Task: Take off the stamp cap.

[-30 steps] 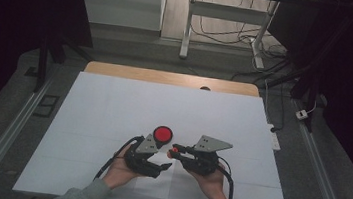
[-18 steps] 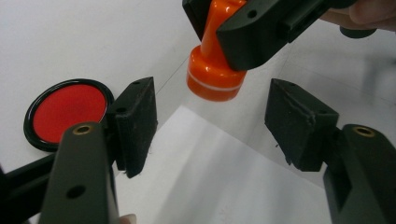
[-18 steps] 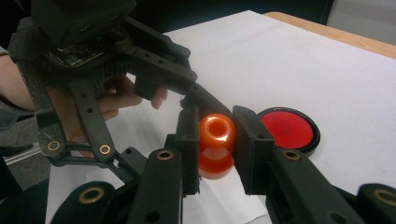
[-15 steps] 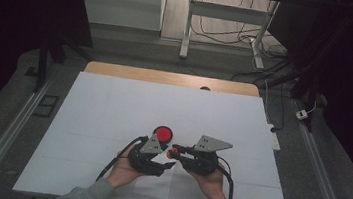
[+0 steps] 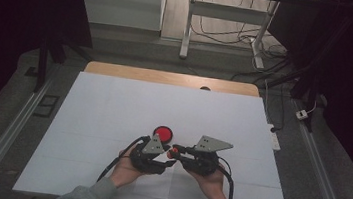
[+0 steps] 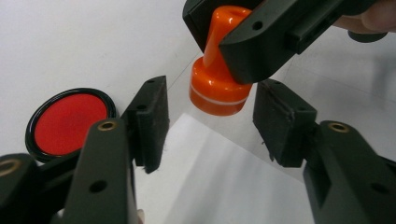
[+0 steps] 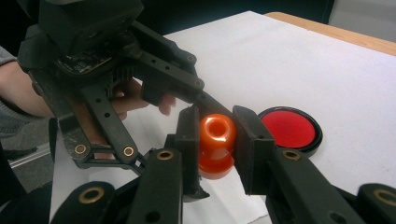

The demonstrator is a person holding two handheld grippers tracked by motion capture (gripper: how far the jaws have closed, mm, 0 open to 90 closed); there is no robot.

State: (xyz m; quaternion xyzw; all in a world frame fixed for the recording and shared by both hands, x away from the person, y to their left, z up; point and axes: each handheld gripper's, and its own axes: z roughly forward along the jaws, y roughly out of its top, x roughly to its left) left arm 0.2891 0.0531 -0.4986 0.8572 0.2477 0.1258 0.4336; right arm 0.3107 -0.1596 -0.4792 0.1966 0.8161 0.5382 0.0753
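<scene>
- The stamp [image 6: 218, 91] is orange, with a narrow handle ending in a rounded knob and a wider round base ringed by a pale line; its underside is hidden, and in the left gripper view the black jaws cover much of the handle.
- In the high view the stamp [image 5: 172, 154] is a small reddish spot between the two tools, too small to make out its shape.
- It hangs just above the white sheet near the front of the tabletop [image 5: 113, 102], base down and tilted.
- The right gripper [image 7: 215, 133] has its jaws clamped on the stamp's knob [image 7: 217, 131], one pad on each side.
- The left gripper [image 6: 210, 121] has just been closing; its jaws stand on either side of the base with a gap on both sides, not touching it.
- In the right gripper view the left gripper's body and the hand behind it are cut off at the left edge.
- A round ink pad [image 6: 65, 122], red in a black rim, lies open on the sheet just beside the stamp; a jaw hides its lower edge.
</scene>
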